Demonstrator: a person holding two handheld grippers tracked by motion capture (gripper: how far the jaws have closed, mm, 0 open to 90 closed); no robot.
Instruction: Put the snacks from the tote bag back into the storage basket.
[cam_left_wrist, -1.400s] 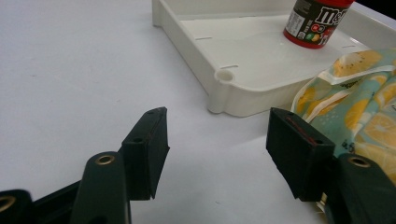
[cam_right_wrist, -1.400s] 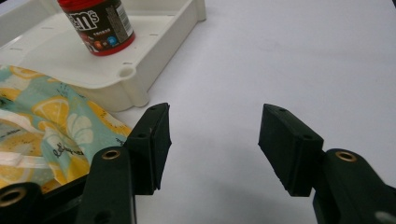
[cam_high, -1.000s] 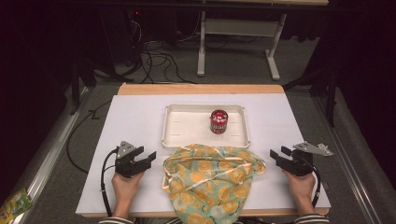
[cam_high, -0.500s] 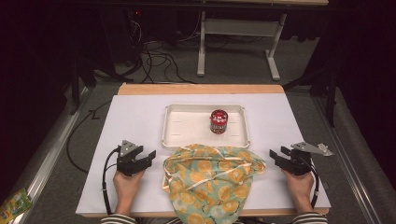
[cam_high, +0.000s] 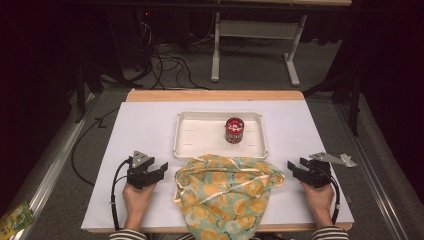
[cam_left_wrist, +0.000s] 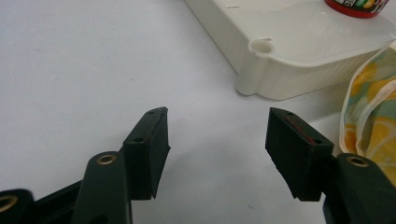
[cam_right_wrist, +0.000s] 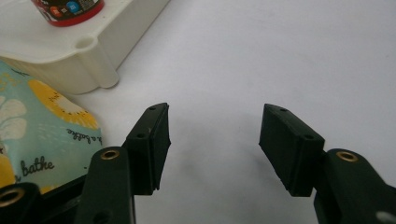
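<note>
Nothing has shifted much since the earlier frame; I note both hands parked at the near edge of the white table (cam_high: 135, 130). My left gripper (cam_high: 156, 170) rests just left of the fruit-print cloth bag (cam_high: 227, 192), jaws wide with only bare table between them. My right gripper (cam_high: 295, 169) sits just right of the bag, jaws likewise wide and holding nothing. Bag lies crumpled between the two grippers, its far edge touching the white tray (cam_high: 200, 131), where a red can (cam_high: 233, 129) stands upright.
</note>
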